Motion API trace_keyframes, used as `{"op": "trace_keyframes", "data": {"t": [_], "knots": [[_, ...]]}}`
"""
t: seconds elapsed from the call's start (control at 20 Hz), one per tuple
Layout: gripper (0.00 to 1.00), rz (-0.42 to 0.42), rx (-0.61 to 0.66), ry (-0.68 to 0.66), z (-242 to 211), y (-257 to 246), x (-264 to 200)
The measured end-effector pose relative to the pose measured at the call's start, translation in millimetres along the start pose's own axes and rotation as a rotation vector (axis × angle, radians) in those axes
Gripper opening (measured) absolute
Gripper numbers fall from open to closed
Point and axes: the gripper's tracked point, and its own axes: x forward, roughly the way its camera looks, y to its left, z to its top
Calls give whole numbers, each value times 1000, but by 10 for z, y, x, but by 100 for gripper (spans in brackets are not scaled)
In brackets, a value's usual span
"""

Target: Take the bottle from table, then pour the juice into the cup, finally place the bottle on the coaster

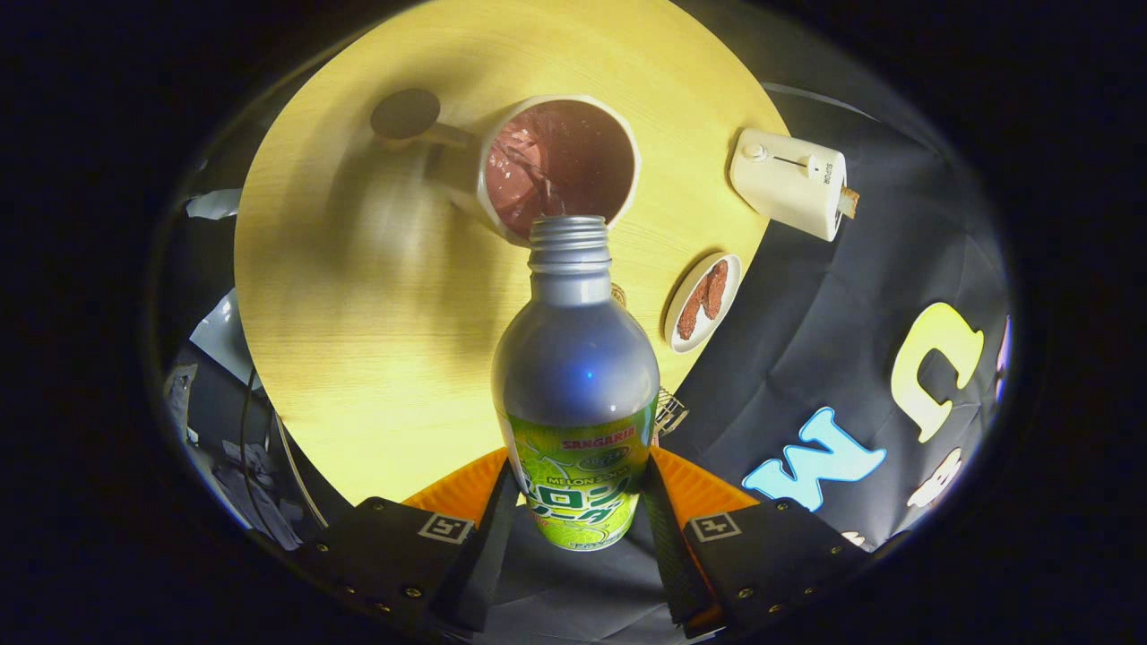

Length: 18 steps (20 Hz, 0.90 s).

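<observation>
Gripper view: the bottle (575, 376) is pinched at its labelled lower body between the two fingers of the gripper (578, 520), one pressing on each side. It is tipped forward, so its open threaded neck points at the cup (556, 166), which stands on the round wooden table (358, 313) just beyond the neck. The mouth of the bottle sits over the cup's near rim, and a thin stream seems to run from it into the cup, whose dark inside shows reddish liquid, rippled on one side.

So the pour is the step in hand: the bottle is already off the table and the placing is not yet done. How much juice is left in the bottle cannot be told, as its body is opaque.

A small dark round disc (405, 113) lies on the table just beside the cup, on its far side; it is probably the coaster. Further off, a small plate (703, 303) with brown food pieces lies near the table's edge, and a white box-shaped container (793, 182) sits beyond it.

The next move, I judge, calls for bringing the bottle back upright without loosening the grip, then carrying it past or around the cup to the disc and setting it down squarely there, without bumping the cup.
</observation>
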Motion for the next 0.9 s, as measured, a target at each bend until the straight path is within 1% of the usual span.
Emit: {"op": "trace_keyframes", "data": {"t": [0.5,0.9], "knots": [[73,-2,-46,21,-26,-99,-53],[73,14,-77,45,-38,-92,-75]]}}
